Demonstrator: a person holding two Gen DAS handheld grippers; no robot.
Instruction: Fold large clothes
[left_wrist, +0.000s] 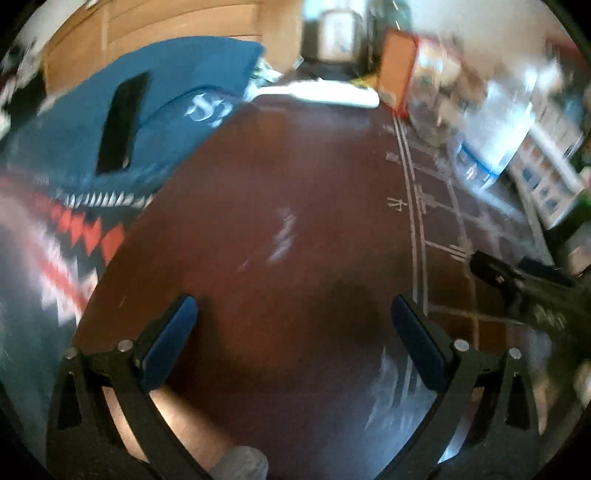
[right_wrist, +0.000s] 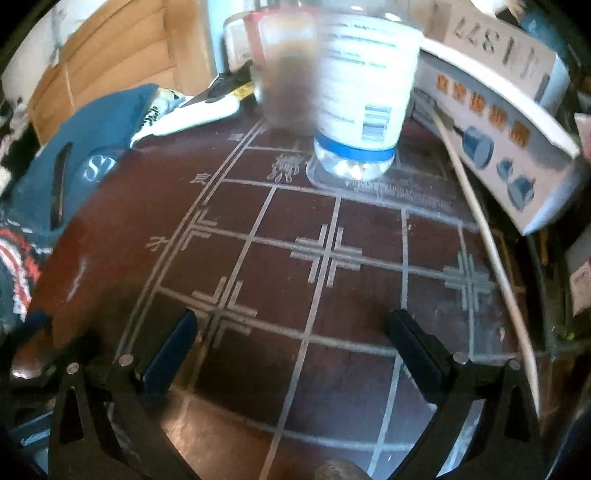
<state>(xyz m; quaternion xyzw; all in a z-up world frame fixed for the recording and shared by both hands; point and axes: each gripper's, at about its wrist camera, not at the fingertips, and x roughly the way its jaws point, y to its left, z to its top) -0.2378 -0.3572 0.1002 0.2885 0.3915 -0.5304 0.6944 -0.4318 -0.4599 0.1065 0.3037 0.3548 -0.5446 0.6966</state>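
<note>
Since the blue garment (left_wrist: 74, 147) lies along the surface's (left_wrist: 277, 221) left edge, up and left of both pairs of open, empty fingers, the left gripper (left_wrist: 293, 332) looks nearer than the right gripper (right_wrist: 291, 343).

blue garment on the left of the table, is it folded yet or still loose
Cannot tell for sure. The blue garment lies in a heap at the table edge, layers overlapping, blurred. Neither gripper holds it; both have jaws apart.
</note>
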